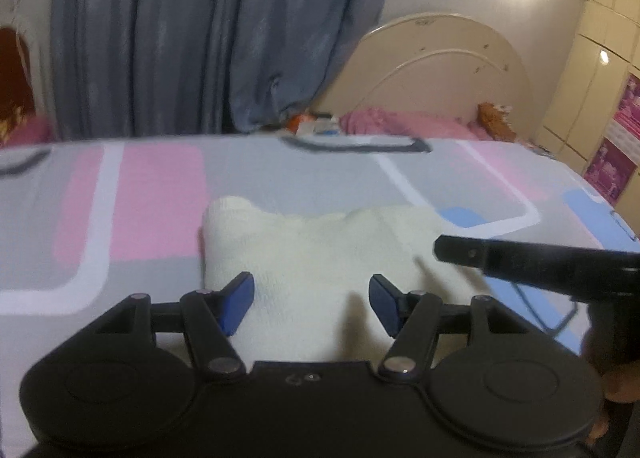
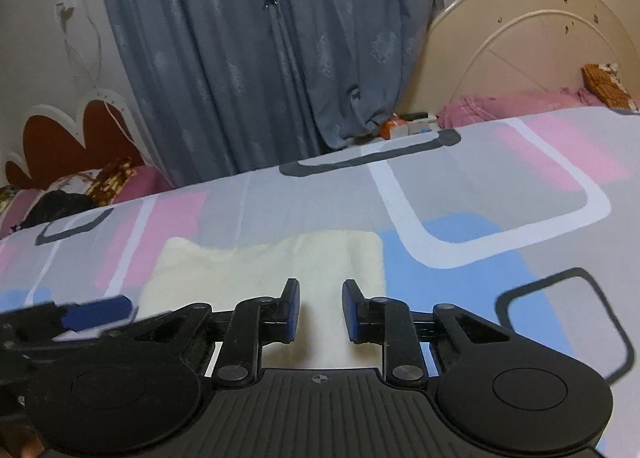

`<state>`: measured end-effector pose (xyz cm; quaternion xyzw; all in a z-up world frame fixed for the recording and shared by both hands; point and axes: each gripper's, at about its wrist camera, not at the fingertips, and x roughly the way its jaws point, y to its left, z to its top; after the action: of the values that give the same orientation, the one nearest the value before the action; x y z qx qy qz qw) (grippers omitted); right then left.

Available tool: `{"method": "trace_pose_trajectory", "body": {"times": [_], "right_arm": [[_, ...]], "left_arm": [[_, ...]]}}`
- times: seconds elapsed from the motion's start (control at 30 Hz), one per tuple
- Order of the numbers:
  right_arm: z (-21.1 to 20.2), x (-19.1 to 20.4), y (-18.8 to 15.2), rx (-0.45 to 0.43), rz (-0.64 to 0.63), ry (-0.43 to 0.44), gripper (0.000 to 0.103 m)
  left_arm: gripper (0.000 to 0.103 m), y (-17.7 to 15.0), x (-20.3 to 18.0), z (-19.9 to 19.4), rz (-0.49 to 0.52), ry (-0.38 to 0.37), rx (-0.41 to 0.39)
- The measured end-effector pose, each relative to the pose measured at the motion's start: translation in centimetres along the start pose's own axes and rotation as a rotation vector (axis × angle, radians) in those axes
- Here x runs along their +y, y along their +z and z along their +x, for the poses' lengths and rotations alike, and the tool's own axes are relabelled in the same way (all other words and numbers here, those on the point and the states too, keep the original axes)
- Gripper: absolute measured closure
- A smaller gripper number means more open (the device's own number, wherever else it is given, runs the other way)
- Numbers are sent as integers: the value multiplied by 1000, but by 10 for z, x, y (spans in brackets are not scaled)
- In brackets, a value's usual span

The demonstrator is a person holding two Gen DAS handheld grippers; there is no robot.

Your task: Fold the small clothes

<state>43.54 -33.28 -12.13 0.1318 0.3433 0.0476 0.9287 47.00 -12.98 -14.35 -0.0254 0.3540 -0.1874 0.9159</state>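
The small cream-white knitted garment [image 1: 316, 258] lies flat on the bed [image 1: 152, 197], on its sheet with pink, grey, blue and white rounded rectangles. I take this garment as my landmark. Its long axis runs from side to side across my view, and its far edge is wavy, with one raised corner at the far left and one at the far right.

My left tongs [image 1: 310, 304] are at the near edge of the garment, over its middle part. The garment spreads straight ahead of them and also a little to both sides. The jaws stand wide apart and hold nothing; the blue pads [image 1: 240, 304] are just over the cloth, and I cannot tell if they touch it.

My right tongs [image 2: 320, 312] are at the near edge too, but over the right part of the garment, so its right border is just beside them. These jaws have a smaller gap than the left ones, and they are also empty, with cream cloth showing between them. In the left wrist view one black finger of the right tongs reaches over the right near corner.

I judge that both tongs are about equally near, each to its own half. A fold of the near edge away from me, across the short axis, looks the natural move, but no grasp is made yet.
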Motion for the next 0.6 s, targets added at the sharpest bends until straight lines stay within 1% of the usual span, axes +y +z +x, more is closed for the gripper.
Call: {"method": "trace_pose_trajectory", "body": {"times": [0.1,0.13,0.2,0.23,0.3,0.33,0.4,0.47,0.5,0.57,0.6], "right_arm": [[12,-3,-1,7,6,-20,79],[15,-4,-3,8,-5,-36,79],[28,-9,-8,41,-34,-68,79],[34,-13,-11,61,-35,-74,79],[33,-20,-13,52,1,-54,79],[31,-20,-11,48,2,-51,79],[29,-15,-8,19,-34,-56,79],[30,-13,-6,1,-31,-48,79],[35,-13,-6,11,-30,-54,79],[48,-14,-8,43,-44,-66,79],[48,-15,-7,41,-51,-63,79]], "left_arm": [[41,-6,9,10,-5,22,4],[39,-8,12,11,-1,24,-2],[38,-10,16,13,2,38,-6],[38,-10,20,14,-20,37,-3],[40,-5,26,10,-79,26,-6],[42,-3,26,7,-84,27,-22],[42,-2,25,9,-80,38,-37],[38,-5,29,20,-102,56,-9],[34,-6,32,25,-109,66,1],[34,-9,37,29,-133,52,23],[34,-9,38,27,-143,47,24]]}}
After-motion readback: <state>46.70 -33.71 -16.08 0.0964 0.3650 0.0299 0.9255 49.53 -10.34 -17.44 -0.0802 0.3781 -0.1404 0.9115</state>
